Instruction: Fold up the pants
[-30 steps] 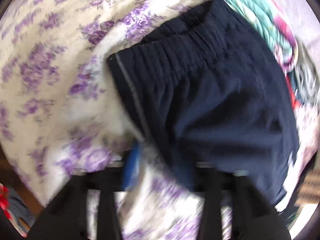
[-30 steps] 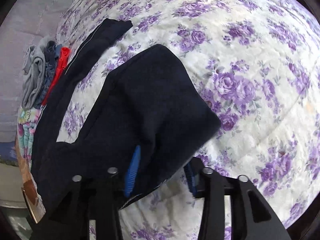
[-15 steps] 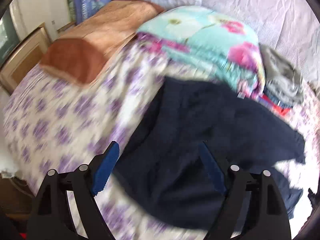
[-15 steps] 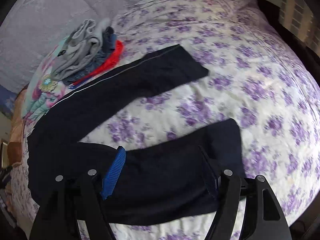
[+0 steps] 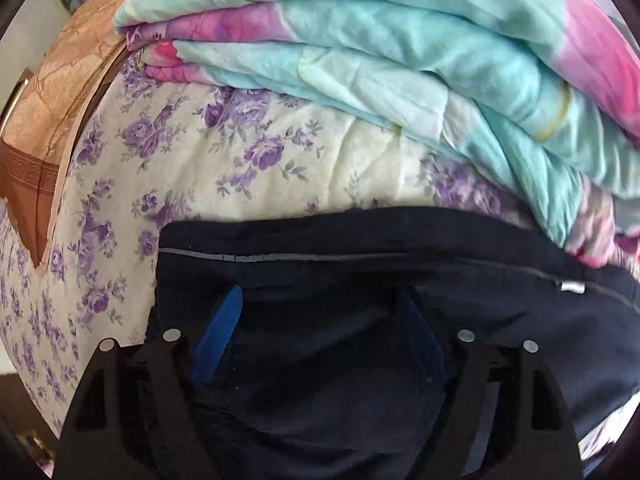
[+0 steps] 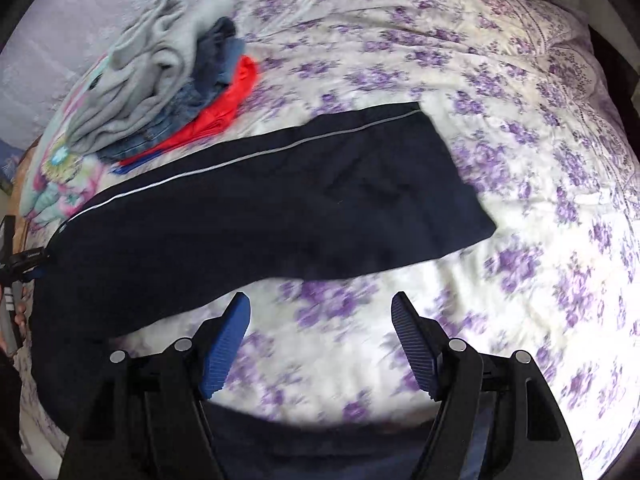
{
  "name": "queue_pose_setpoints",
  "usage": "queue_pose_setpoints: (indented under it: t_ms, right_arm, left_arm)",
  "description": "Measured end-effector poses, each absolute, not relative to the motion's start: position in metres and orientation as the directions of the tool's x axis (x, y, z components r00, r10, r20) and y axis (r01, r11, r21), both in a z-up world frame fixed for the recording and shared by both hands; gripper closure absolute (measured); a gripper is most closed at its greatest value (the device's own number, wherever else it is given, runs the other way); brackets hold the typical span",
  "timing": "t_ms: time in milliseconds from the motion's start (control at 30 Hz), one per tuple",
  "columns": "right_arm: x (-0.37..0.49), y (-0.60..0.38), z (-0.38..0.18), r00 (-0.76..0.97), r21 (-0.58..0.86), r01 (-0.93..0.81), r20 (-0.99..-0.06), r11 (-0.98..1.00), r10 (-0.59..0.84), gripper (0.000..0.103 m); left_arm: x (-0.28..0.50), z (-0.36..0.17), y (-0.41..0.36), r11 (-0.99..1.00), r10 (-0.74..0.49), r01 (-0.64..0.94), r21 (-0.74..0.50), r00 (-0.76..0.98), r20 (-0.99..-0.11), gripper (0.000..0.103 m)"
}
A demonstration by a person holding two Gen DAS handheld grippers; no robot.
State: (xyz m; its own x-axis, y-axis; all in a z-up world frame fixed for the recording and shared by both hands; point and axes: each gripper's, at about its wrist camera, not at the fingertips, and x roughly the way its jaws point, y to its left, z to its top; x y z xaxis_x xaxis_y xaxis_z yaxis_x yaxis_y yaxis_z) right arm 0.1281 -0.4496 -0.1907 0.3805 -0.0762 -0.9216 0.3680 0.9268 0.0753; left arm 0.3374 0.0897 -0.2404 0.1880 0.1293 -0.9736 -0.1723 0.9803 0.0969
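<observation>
step: next fold | left tool gaped over pants, empty | right tool gaped, empty | pinch both layers at the hem, lift evenly

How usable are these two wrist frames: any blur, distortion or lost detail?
Left wrist view: fairly sharp, but the navy pants are so dark their folds barely read, and the folded quilt bows with the fisheye. Right wrist view: bedspread motion-smeared just ahead of the jaws, sharper farther off; edges curve strongly.
</observation>
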Motion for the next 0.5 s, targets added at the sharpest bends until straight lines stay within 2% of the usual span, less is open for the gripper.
queue_pose_setpoints:
  t_ms: [67,167,267,300,367,500]
  right_arm:
    - [0.138,-0.477,-0.205,0.336,0.052,0.433,-0.936,0.900,-0.108,0.029]
    - [0.145,-0.509,-0.227,0.345,0.216,0.519,-0.938,0.827,0.029,0.029]
    - [0.155,-0.523,-0.242,0.379,0.307,0.574,-0.921,0.759,0.087,0.021]
    - [0.159,-0.521,-0.239,0.403,0.307,0.560,-0.913,0.770,0.071,0.031]
    - [0.174,-0.515,-0.231,0.434,0.327,0.480,-0.895,0.814,0.103,0.090]
    - [0.179,-0.514,-0.221,0.361,0.232,0.525,-0.932,0.819,0.032,0.090]
  left_arm:
    - [0.340,-0.241,0.085,0.980,0.143,-0.162,0.116,0.172,-0.975,0.024]
    - [0.343,-0.242,0.087,0.987,0.098,-0.144,0.073,0.176,-0.980,0.024]
    - [0.346,-0.243,0.086,0.991,0.072,-0.128,0.050,0.175,-0.982,0.024]
    - [0.346,-0.243,0.086,0.990,0.075,-0.128,0.053,0.174,-0.982,0.024]
    - [0.347,-0.242,0.083,0.989,0.082,-0.133,0.059,0.173,-0.981,0.024]
    - [0.344,-0.237,0.074,0.988,0.108,-0.127,0.084,0.193,-0.975,0.025]
